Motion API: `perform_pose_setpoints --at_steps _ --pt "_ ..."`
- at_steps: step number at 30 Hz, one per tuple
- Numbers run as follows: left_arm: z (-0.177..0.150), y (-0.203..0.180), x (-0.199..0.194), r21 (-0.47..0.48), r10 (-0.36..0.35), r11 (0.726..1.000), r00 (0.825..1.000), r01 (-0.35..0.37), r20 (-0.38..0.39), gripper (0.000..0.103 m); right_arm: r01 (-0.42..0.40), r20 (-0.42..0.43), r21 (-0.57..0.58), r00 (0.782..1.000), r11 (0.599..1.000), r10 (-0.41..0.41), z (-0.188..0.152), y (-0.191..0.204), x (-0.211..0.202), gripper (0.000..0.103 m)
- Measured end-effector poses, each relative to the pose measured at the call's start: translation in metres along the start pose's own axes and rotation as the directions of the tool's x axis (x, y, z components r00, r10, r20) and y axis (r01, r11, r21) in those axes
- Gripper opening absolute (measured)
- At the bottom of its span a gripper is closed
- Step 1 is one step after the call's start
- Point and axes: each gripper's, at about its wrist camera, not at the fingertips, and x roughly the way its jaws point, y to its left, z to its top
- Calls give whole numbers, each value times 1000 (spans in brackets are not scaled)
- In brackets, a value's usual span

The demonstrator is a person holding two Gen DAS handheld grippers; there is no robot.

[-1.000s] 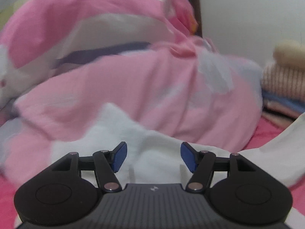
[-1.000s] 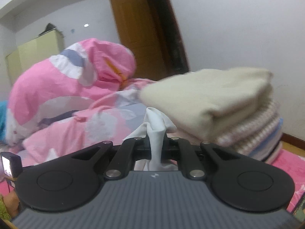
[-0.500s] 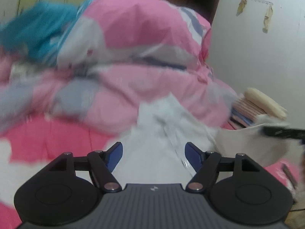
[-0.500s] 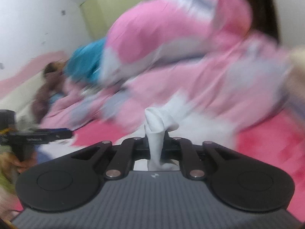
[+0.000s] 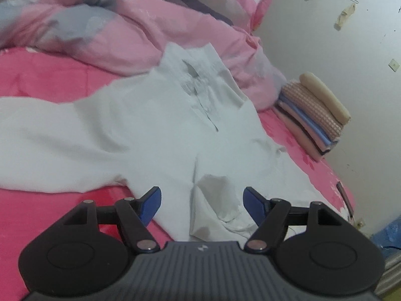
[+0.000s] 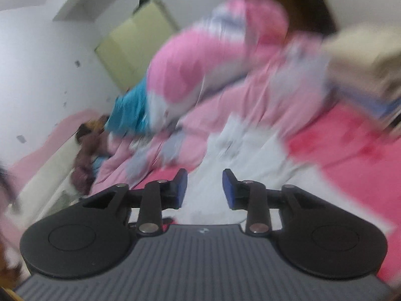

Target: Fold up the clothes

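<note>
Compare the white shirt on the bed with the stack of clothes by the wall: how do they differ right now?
The white shirt lies spread open on the pink bed, collar and one sleeve out flat; the stack of clothes is already folded into neat layers. The shirt is a single white piece; the stack mixes cream, checked, blue and pink items. The shirt sits right ahead of the left gripper, whose jaws are open; the stack stands off against the wall. Both rest on the same bed.

Shirt (image 5: 155,130) spread flat on bed (image 5: 45,75), collar toward far end. Crumpled duvet (image 5: 130,32) behind collar. Stack of folded clothes (image 5: 313,110) right of shirt (against wall (image 5: 325,37)).
</note>
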Motion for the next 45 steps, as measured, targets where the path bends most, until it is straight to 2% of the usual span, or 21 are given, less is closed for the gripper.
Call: perform_pose_setpoints --at_steps 1,2,5,7,10,12,14,18,21,23,24,25,26,28,29,32,35,37,38,41,45 --pt "0 -2 5 7 -10 1000 1000 10 -7 73 27 18 -23 999 999 -27 2 7 -20 49" --pt "-1 -4 10 15 -18 1000 1000 18 -16 73 31 14 -19 999 999 -31 0 11 -29 56" --pt "-4 -14 25 46 -28 998 999 30 -46 73 -5 -40 53 999 999 7 -21 10 -30 59" --pt "-5 -21 34 58 -21 998 999 23 -42 73 -39 -96 133 994 990 53 -55 1 1 59" --pt "-4 -22 41 45 -3 999 1000 4 -24 69 -103 -176 265 972 959 153 -122 -14 77 59" --pt "-3 -20 43 23 3 1000 1000 -2 -16 67 -114 -202 335 961 935 190 -156 -22 127 59" --pt "1 -15 46 -18 -10 1000 1000 9 -23 65 -120 -201 357 959 926 202 -177 -26 165 59" --pt "9 -10 56 -65 -8 998 999 6 -40 61 -63 -216 339 966 939 143 -195 -28 230 59" --pt "7 -11 63 -60 -6 998 999 3 -53 46 -70 -244 323 957 944 155 -203 -25 264 59" --pt "5 -13 65 -49 -4 999 998 1 -60 20 -75 -269 284 951 956 154 -208 -21 275 58" --pt "2 -15 65 -32 -4 999 998 2 -61 14 -92 -274 271 947 958 169 -211 -19 276 55" --pt "0 -17 62 -10 -3 1000 999 3 -54 10 -113 -275 265 943 958 187 -213 -17 276 46" --pt "-3 -20 58 16 -3 1000 999 4 -39 9 -133 -276 258 939 957 205 -216 -15 275 28" --pt "-8 -26 48 74 -19 997 1000 19 -1 8 -189 -281 231 926 955 251 -219 -7 271 17" --pt "-10 -28 42 98 -33 995 999 32 17 8 -216 -285 203 920 955 268 -220 -1 268 14" --pt "-16 -32 27 138 -91 987 994 81 64 8 -254 -305 64 916 965 261 -224 24 254 14" --pt "-21 -41 17 218 -157 967 984 135 86 8 -266 -311 23 914 964 260 -229 36 237 14" --pt "-28 -49 15 275 -189 947 980 166 58 11 -271 -315 34 911 962 267 -234 36 228 16" --pt "-32 -53 15 300 -203 936 978 183 38 20 -273 -318 42 909 961 271 -236 35 224 16" --pt "-43 -64 14 371 -242 899 970 233 -23 35 -268 -340 83 898 960 280 -242 31 208 17" --pt "-58 -78 13 448 -276 845 956 291 -98 43 -261 -314 144 903 955 294 -240 17 181 18"
